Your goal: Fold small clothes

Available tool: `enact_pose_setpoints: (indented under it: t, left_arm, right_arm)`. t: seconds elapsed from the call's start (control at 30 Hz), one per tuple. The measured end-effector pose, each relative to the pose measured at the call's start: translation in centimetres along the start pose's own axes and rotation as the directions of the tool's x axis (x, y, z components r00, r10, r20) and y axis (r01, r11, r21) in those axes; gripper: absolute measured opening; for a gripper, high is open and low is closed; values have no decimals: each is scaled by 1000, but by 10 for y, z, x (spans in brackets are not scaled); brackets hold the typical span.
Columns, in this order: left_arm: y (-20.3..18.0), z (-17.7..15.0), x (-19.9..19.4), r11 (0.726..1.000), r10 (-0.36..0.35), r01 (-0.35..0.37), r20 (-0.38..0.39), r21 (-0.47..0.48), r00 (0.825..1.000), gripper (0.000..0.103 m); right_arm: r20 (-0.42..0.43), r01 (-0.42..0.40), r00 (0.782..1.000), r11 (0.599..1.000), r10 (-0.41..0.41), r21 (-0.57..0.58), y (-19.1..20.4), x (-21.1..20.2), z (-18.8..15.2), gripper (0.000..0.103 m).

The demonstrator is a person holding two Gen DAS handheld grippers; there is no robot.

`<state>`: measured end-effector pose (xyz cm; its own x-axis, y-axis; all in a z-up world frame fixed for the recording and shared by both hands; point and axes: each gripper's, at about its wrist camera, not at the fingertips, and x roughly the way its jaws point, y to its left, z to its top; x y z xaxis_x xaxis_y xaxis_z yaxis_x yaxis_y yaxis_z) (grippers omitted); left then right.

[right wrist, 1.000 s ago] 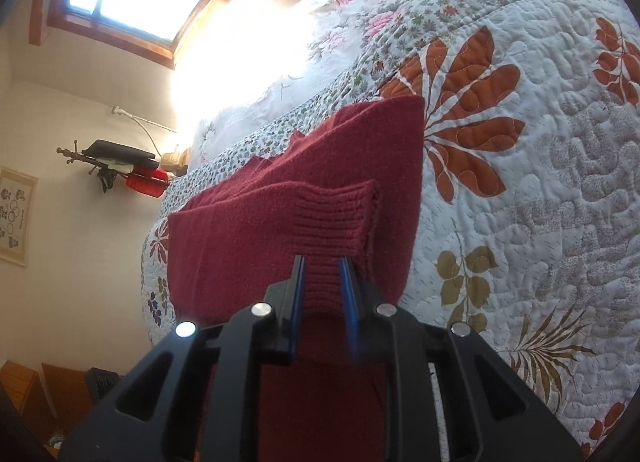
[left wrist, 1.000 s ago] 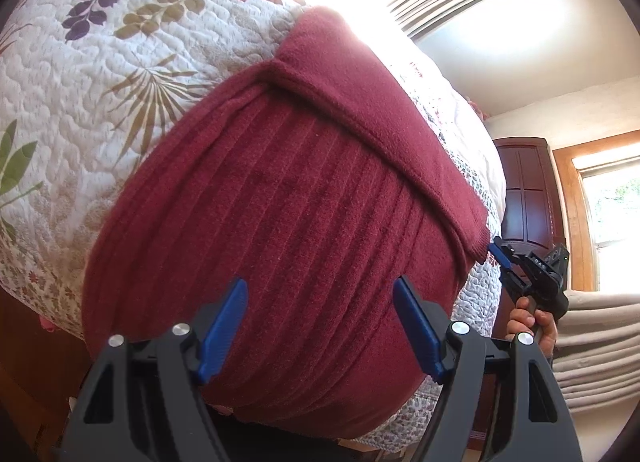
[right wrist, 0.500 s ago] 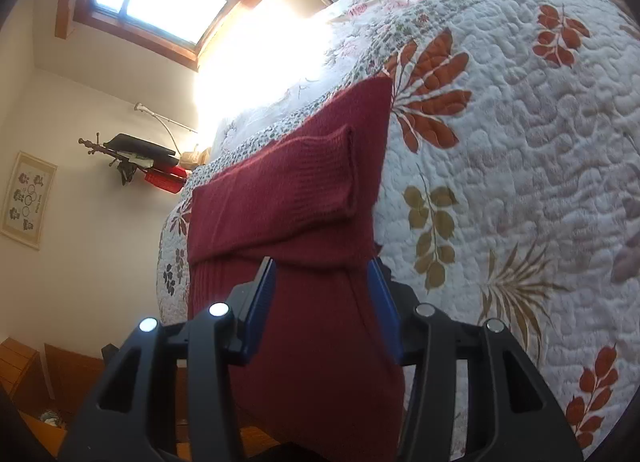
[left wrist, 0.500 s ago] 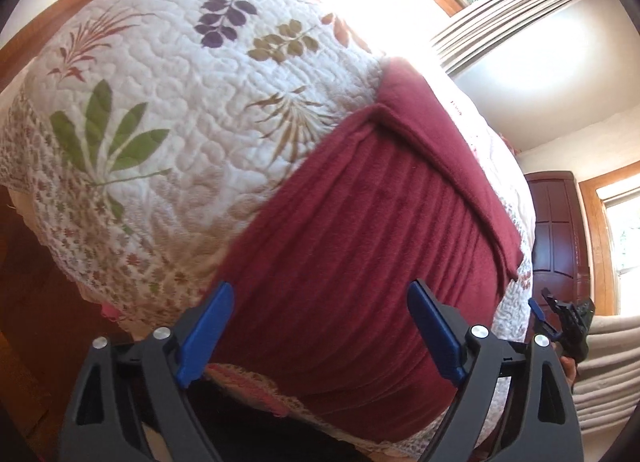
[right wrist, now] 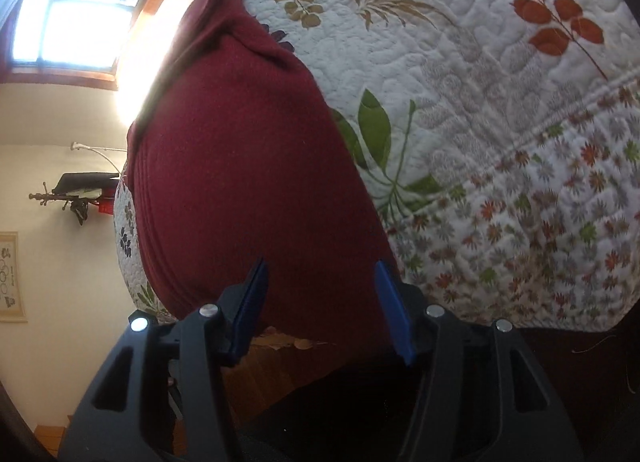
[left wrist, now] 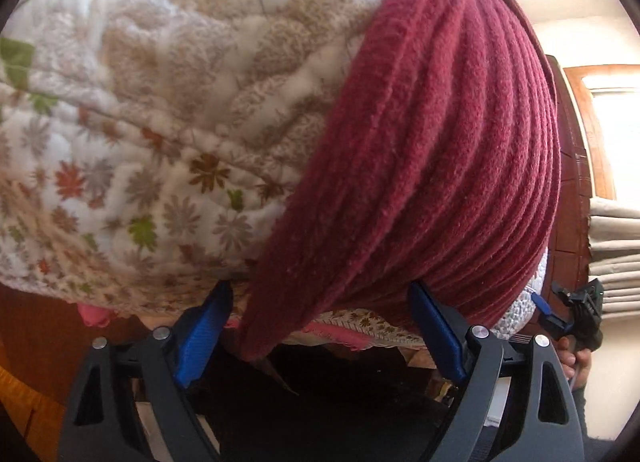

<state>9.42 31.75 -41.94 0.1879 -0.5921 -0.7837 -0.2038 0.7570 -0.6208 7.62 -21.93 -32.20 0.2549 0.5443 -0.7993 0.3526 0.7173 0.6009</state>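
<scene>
A dark red ribbed knit garment (left wrist: 432,149) lies on a floral quilted bedspread (left wrist: 168,109) and hangs over the bed's near edge. In the left wrist view my left gripper (left wrist: 320,322) is open, its blue pads straddling the garment's hanging lower corner without touching it. In the right wrist view the same garment (right wrist: 248,165) fills the middle. My right gripper (right wrist: 320,302) is open too, its pads either side of the other hanging hem corner. The right gripper (left wrist: 560,314), held by a hand, shows small at the left view's right edge.
The quilt (right wrist: 500,109) spreads wide to the right of the garment. A window (right wrist: 76,17) glares at upper left, with a wall rack (right wrist: 80,193) below it. A dark wooden door (left wrist: 568,181) and beige curtains (left wrist: 612,262) stand beyond the bed.
The right gripper let go of the folded sleeve and opened. Both grippers have dropped down to the bed's near edge, where the garment's hem hangs between their pads.
</scene>
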Motion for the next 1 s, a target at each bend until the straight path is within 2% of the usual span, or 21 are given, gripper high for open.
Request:
enact_pose_setpoints:
  t: [0.03,0.1,0.2,0.23,0.27,0.4,0.47,0.57,0.7,0.77,0.83,0.9,1.0]
  left_arm:
    - [1,2,2,1000,-25,25,-3,8,1000,86]
    - [3,5,5,999,-36,37,-39,29,999,64]
    - [9,9,6,998,-36,39,-85,42,996,17]
    - [11,8,4,997,-57,61,-93,36,994,10]
    - [11,6,0,996,-79,83,-89,39,993,7]
    - [10,0,-26,983,-181,181,-75,-4,981,6]
    - [6,-5,-47,967,-253,252,-55,-31,966,6]
    - [-8,-9,-79,933,-359,358,-27,-41,933,6]
    - [-28,-8,-117,869,-494,494,14,-40,870,6]
    - [-40,-5,-126,843,-535,535,27,-43,845,6]
    - [-57,0,-129,825,-562,563,36,-46,827,6]
    - [-69,0,-131,815,-576,577,42,-41,816,6]
    - [-83,4,-130,807,-588,589,45,-39,808,6]
  right_arm:
    - [3,2,1000,1000,-2,10,0,1,-6,57]
    - [13,-1,1000,1000,0,27,-1,1,-16,57]
    - [25,-11,1000,999,10,43,-1,3,-29,58]
    - [27,-11,1000,999,10,46,-1,4,-34,59]
    - [28,-13,1000,999,11,50,-2,6,-38,59]
    - [37,-33,999,996,31,79,-8,13,-57,59]
    - [45,-56,998,992,51,110,-15,16,-66,59]
    - [62,-100,994,980,90,171,-31,22,-79,60]
    - [109,-197,979,942,174,273,-58,31,-98,66]
    - [135,-257,965,910,225,324,-72,38,-109,70]
    - [162,-321,946,870,280,373,-84,46,-121,74]
    - [187,-383,924,827,334,413,-94,54,-131,77]
    - [229,-480,877,748,423,457,-101,67,-141,82]
